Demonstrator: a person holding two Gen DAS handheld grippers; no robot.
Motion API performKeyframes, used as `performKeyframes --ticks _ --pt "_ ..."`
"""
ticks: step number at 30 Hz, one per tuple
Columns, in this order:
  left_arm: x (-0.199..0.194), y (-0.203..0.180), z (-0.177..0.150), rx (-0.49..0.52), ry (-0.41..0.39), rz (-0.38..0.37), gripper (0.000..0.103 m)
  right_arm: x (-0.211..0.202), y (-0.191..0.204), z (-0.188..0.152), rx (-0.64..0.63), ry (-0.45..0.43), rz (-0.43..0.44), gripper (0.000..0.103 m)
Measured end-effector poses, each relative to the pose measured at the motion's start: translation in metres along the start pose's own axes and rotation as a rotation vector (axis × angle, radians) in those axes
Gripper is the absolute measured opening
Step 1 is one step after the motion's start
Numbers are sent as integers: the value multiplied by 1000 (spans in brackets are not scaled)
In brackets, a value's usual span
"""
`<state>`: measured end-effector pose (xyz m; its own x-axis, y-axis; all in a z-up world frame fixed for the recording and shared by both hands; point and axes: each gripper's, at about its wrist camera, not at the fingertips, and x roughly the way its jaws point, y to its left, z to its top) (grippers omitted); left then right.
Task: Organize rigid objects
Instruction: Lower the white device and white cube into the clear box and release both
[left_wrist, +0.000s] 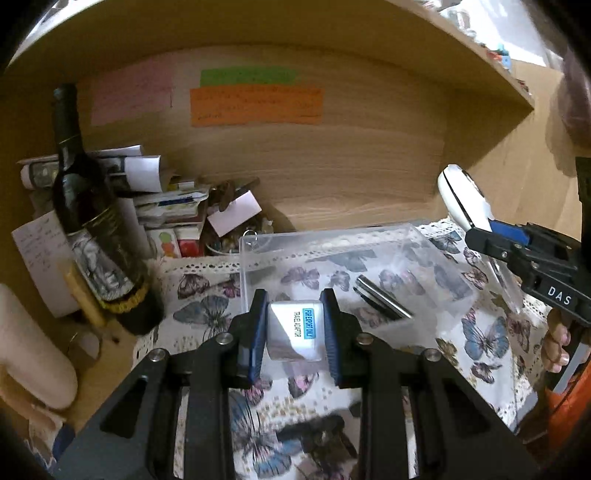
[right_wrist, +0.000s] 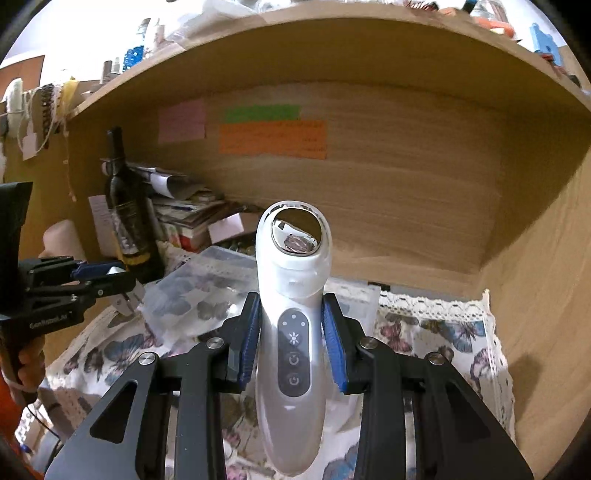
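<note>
Two grippers: both loaded, each pinching one item above the clear plastic box (left_wrist: 332, 258).
Left gripper (left_wrist: 295, 325): my fingers are pressed against both sides of the white travel adaptor (left_wrist: 293, 332); its blue label faces up.
Adaptor position: held over the near edge of the clear plastic box.
Right gripper (right_wrist: 293, 339): my fingers clamp the waist of the white handheld device (right_wrist: 293, 295), its round metal head pointing away from me.
Device position: to the right of the clear plastic box, raised above the cloth.
Box contents: one dark flat object (left_wrist: 382, 301), lying diagonally on its floor.
Surface: butterfly-print cloth (left_wrist: 480, 332) with a lace edge, under the box.
Surroundings: wooden alcove; dark wine bottle (left_wrist: 92, 229) left of the box, paper stack (left_wrist: 162, 199) behind the bottle, orange note (left_wrist: 256, 106) on the back panel.
</note>
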<state>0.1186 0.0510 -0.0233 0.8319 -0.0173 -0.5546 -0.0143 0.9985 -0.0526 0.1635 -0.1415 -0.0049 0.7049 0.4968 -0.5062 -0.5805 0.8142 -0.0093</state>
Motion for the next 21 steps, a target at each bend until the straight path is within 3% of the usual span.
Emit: performKeyframes --ticks 12,21 --pt "72 8 6 14 140 -11 28 70 1 5 -32 119 19 30" --pt "95 5 -1 42 173 -14 28 111 11 -7 -74 234 62 30"
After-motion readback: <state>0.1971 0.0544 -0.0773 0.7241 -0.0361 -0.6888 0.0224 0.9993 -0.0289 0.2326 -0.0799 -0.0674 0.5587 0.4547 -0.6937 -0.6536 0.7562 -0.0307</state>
